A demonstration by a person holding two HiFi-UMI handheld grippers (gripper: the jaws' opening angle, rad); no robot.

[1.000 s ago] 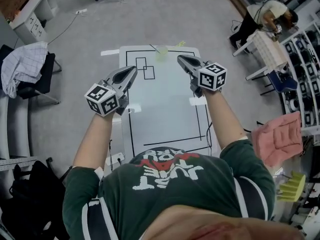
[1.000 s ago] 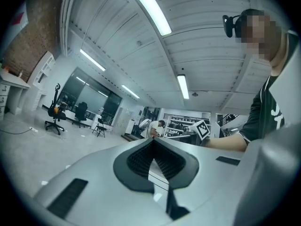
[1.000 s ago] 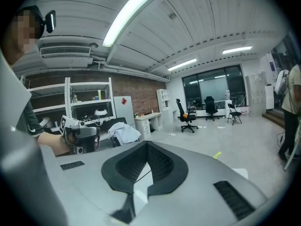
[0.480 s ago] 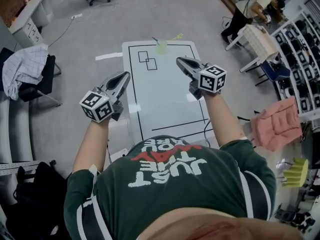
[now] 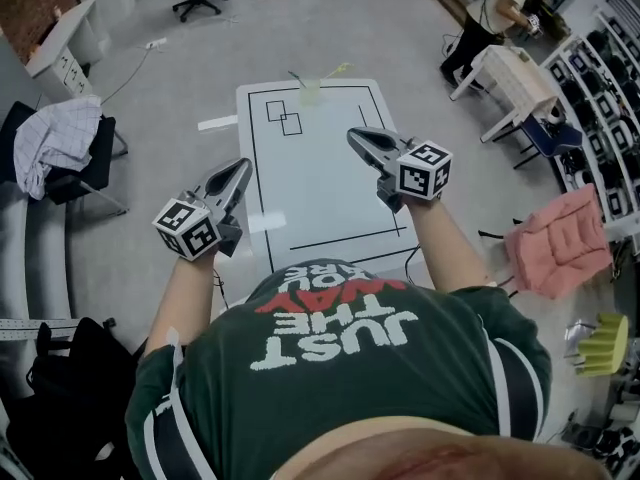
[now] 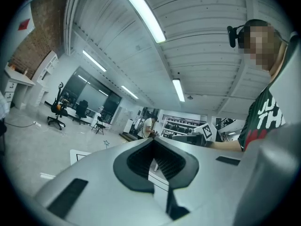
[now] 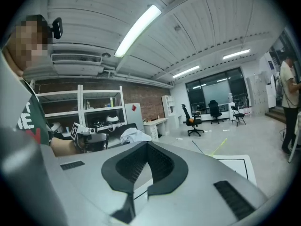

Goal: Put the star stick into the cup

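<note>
A pale green cup (image 5: 310,89) stands at the far edge of the white table (image 5: 320,183). Two thin sticks lean out of or beside it, one yellowish (image 5: 336,69) and one dark (image 5: 296,76); I cannot tell which carries the star. The yellowish stick (image 7: 219,146) also shows far off in the right gripper view. A small star outline (image 6: 106,143) shows far away in the left gripper view. My left gripper (image 5: 243,166) hangs shut and empty over the table's left edge. Over the table's right half, my right gripper (image 5: 352,135) is also shut and empty. Both are far short of the cup.
Black lines and two small rectangles (image 5: 283,118) mark the table top. A chair with a checked cloth (image 5: 60,138) stands at the left. At the right are a pink cloth (image 5: 560,253), shelving and a person at a white table (image 5: 500,8). Grey floor surrounds the table.
Both grippers have drawn back toward the person. The left one has drifted left and now hangs over the table's left edge. The cup and sticks have not moved.
</note>
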